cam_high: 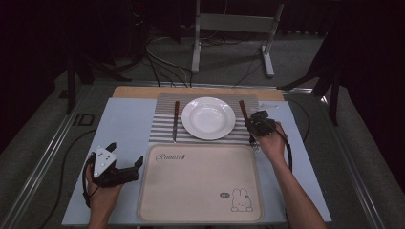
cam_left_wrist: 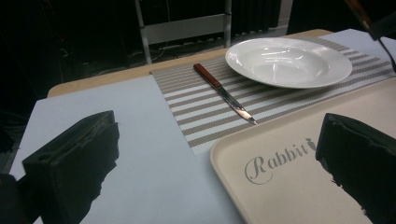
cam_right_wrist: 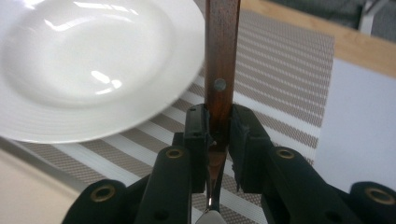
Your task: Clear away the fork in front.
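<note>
A white plate [cam_high: 208,118] [cam_left_wrist: 288,61] [cam_right_wrist: 88,70] sits on a striped placemat [cam_high: 162,129] [cam_left_wrist: 201,112]. A knife with a red-brown handle [cam_high: 175,121] [cam_left_wrist: 224,93] lies on the mat left of the plate. Right of the plate, my right gripper [cam_high: 260,124] [cam_right_wrist: 218,123] is shut on a wooden-handled utensil [cam_high: 242,109] [cam_right_wrist: 222,60], held just above the mat; its metal end is hidden below the jaws. Beside the tray's left edge, my left gripper [cam_high: 125,153] [cam_left_wrist: 218,130] stands open with nothing between its jaws.
A beige tray [cam_high: 200,183] [cam_left_wrist: 299,186] printed with "Rabbit" and a bunny lies in front of the placemat. A pale sheet [cam_high: 124,124] covers the table. Cables and a metal stand [cam_high: 234,28] lie on the floor beyond the far edge.
</note>
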